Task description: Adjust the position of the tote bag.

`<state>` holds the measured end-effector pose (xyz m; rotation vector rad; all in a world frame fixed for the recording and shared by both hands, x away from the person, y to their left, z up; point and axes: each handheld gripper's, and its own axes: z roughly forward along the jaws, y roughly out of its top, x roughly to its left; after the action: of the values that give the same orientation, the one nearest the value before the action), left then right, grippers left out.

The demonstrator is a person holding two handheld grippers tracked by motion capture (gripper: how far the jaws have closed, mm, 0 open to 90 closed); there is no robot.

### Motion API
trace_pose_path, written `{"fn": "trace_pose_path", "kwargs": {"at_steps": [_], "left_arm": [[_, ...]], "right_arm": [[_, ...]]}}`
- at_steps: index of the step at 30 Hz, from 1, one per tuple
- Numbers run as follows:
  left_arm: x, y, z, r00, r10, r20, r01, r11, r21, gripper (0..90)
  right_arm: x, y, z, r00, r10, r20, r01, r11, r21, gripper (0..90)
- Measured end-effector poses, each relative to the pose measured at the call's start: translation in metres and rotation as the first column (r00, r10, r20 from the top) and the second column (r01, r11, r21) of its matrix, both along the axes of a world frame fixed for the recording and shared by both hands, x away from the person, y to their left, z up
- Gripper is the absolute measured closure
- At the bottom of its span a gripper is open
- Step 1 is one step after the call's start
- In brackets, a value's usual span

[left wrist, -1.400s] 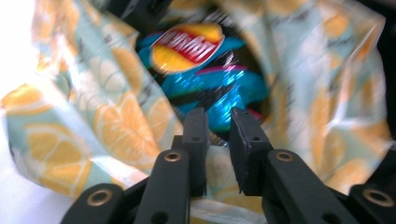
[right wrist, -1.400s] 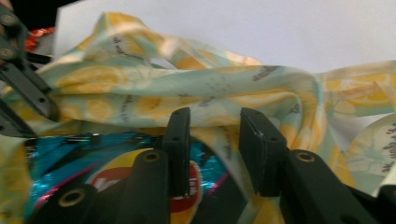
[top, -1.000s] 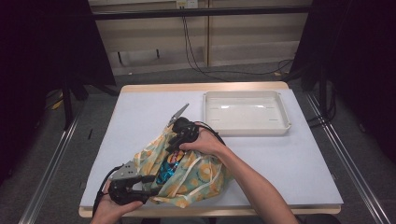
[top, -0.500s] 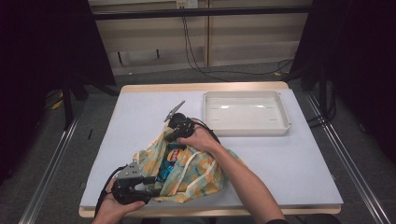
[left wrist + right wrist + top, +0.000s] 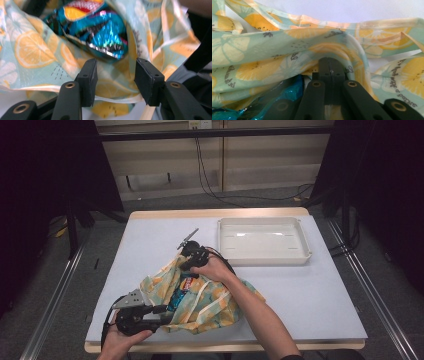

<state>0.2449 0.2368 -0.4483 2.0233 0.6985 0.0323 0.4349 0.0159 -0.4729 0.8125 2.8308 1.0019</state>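
Between the left gripper (image 5: 116,82) jaws, bag (image 5: 45,50) rim (snack packet (image 5: 100,27) beyond)

We see a bag (image 5: 210,302) of pale mint cloth printed with yellow-orange lemon slices, small dark seeds and thin black script, its seams and straps trimmed in cream. Inside it lies a glossy packet (image 5: 100,32) in teal and blue with black streaks, a yellow patch and a red one. Both tools are black, the left tool (image 5: 165,312) and the right tool (image 5: 192,256). The tray (image 5: 262,257) is plain white, and the surface (image 5: 310,295) is pale grey-blue with a light wood edge.
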Motion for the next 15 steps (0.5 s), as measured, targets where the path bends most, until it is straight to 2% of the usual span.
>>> {"fn": "trace_pose_path", "kwargs": {"at_steps": [2, 3, 4, 5, 6, 7, 9, 10, 11, 13, 14, 15], "left_arm": [[0.001, 0.001, 0.002, 1.0000, 0.002, 0.003, -0.002, 0.9999, -0.016, 52.1], [0.003, 0.001, 0.003, 0.9999, 0.013, -0.010, -0.013, 0.9985, -0.054, 53.2], [0.003, 0.001, 0.003, 0.9999, 0.013, -0.010, -0.013, 0.9985, -0.054, 53.7], [0.004, 0.002, 0.004, 1.0000, 0.004, -0.009, -0.004, 0.9971, -0.076, 54.8], [0.004, 0.002, 0.004, 1.0000, 0.004, -0.009, -0.004, 0.9971, -0.076, 55.8], [0.006, 0.003, 0.007, 0.9999, 0.013, 0.003, -0.012, 0.9951, -0.098, 57.7], [0.007, 0.002, 0.009, 0.9994, 0.032, 0.015, -0.030, 0.9947, -0.098, 65.5], [0.007, 0.002, 0.009, 0.9994, 0.032, 0.015, -0.030, 0.9947, -0.098, 65.6], [0.012, 0.000, 0.007, 0.9995, 0.032, -0.005, -0.033, 0.9938, -0.107, 65.6], [0.014, -0.004, 0.003, 0.9987, 0.048, -0.014, -0.049, 0.9958, -0.078, 63.5], [0.014, -0.006, 0.001, 0.9983, 0.051, -0.027, -0.053, 0.9957, -0.077, 61.7], [0.015, -0.006, 0.000, 0.9985, 0.042, -0.034, -0.044, 0.9968, -0.067, 58.8]], "right_arm": [[-0.001, -0.001, 0.000, 1.0000, 0.004, 0.001, -0.004, 1.000, 0.007, 89.2], [-0.002, -0.003, 0.002, 0.9999, 0.009, 0.007, -0.009, 1.000, 0.027, 87.9], [-0.002, -0.003, 0.002, 0.9999, 0.009, 0.007, -0.009, 1.000, 0.027, 87.9], [-0.002, -0.006, 0.005, 0.9998, 0.007, 0.016, -0.008, 0.999, 0.046, 85.9], [-0.002, -0.006, 0.005, 0.9998, 0.007, 0.016, -0.008, 0.999, 0.046, 85.9], [-0.002, -0.008, 0.006, 0.9999, 0.007, 0.009, -0.008, 0.999, 0.049, 84.7], [-0.002, -0.010, 0.007, 0.9998, 0.010, 0.017, -0.011, 0.998, 0.055, 80.8], [-0.002, -0.010, 0.007, 0.9998, 0.010, 0.017, -0.011, 0.998, 0.055, 80.8], [-0.002, -0.011, 0.009, 0.9998, 0.007, 0.017, -0.009, 0.998, 0.064, 77.0], [-0.003, -0.013, 0.012, 0.9996, 0.013, 0.024, -0.015, 0.997, 0.079, 73.0], [-0.003, -0.014, 0.015, 0.9995, 0.010, 0.029, -0.012, 0.996, 0.085, 71.6], [-0.004, -0.014, 0.017, 0.9995, 0.005, 0.032, -0.008, 0.996, 0.088, 69.8]]}}
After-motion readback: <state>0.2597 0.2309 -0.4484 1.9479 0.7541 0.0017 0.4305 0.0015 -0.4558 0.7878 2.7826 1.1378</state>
